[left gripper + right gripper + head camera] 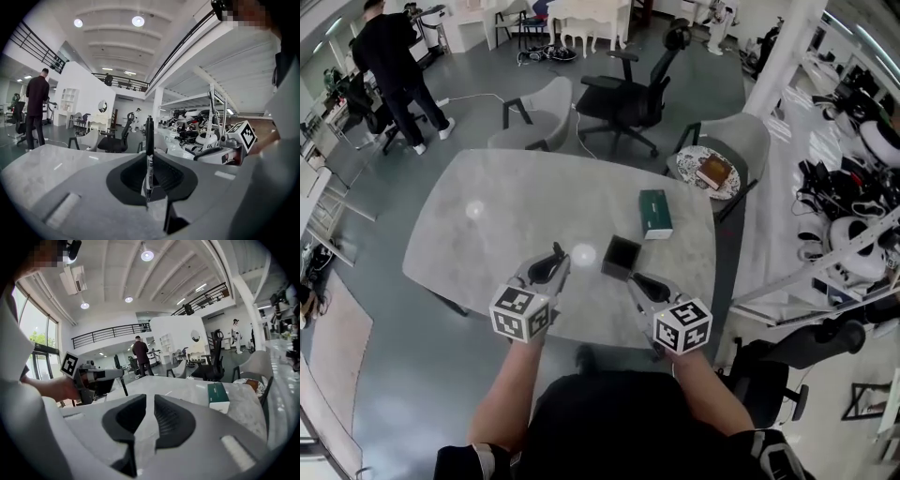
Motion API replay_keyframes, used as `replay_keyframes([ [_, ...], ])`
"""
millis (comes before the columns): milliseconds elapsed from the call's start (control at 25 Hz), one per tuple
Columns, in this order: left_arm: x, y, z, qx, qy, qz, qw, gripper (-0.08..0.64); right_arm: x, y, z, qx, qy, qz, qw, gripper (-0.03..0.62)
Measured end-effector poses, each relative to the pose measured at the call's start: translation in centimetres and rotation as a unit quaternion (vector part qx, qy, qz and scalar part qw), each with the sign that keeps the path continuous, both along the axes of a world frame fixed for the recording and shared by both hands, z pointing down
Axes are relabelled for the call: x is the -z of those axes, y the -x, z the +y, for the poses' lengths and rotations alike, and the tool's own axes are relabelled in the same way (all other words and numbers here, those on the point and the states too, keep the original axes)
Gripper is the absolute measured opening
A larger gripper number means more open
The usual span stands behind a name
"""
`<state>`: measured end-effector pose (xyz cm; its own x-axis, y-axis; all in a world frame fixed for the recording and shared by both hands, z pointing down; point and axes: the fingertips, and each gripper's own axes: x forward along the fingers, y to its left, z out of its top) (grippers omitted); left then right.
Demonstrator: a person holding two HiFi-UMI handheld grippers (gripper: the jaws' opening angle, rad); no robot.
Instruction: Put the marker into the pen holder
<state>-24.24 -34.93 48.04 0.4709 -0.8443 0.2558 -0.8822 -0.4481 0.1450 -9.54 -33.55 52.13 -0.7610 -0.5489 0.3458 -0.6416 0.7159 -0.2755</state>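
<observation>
A black marker (pixel 149 150) stands upright between the pads of my left gripper (pixel 149 164), which is shut on it. In the head view that gripper (pixel 554 260) hovers over the near part of the grey table (pixel 506 225). The black square pen holder (pixel 621 256) stands just right of it, apart from the marker. My right gripper (pixel 640 282) hangs close in front of the holder with its jaws together and nothing in them. The right gripper view shows its closed pads (pixel 176 420) and, to the left, the marker (pixel 123 384) sticking out of the left gripper.
A green box (pixel 655 213) lies on the table beyond the holder. Grey chairs (pixel 534 117) and a black office chair (pixel 623 98) stand at the far side; one chair holds a plate with a book (pixel 713 172). A person (pixel 394 66) stands far left.
</observation>
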Motion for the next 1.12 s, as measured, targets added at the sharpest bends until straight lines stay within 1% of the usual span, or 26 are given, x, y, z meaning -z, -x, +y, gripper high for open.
replay_keyframes([
  [120,-0.2,-0.2,-2.3,-0.028,-0.001,0.005,0.9996,0.049,-0.2,0.4,-1.5,-0.019,0.002,0.007,1.000,0.058],
  [280,-1.0,-1.3,-4.8,-0.059,0.006,0.015,0.9981,0.049,-0.5,-0.2,-3.5,-0.045,0.007,0.010,0.999,0.058],
  [440,-1.8,-3.3,-7.2,-0.088,0.011,0.014,0.9960,0.049,-1.0,-1.4,-5.4,-0.065,0.017,0.013,0.998,0.058],
  [640,-2.8,-6.1,-10.1,-0.112,0.022,0.022,0.9933,0.049,-1.9,-2.6,-7.4,-0.069,0.034,0.013,0.997,0.057],
  [720,-3.6,-6.8,-11.1,-0.109,0.027,0.026,0.9934,0.049,-2.5,-3.2,-8.0,-0.069,0.042,0.013,0.997,0.058],
  [920,-6.4,-8.2,-13.5,-0.092,0.054,0.060,0.9925,0.049,-3.8,-5.2,-9.3,-0.073,0.055,0.015,0.996,0.058],
  [1120,-9.1,-9.5,-14.8,-0.087,0.078,0.068,0.9909,0.049,-4.5,-6.5,-10.2,-0.070,0.064,0.016,0.995,0.057],
])
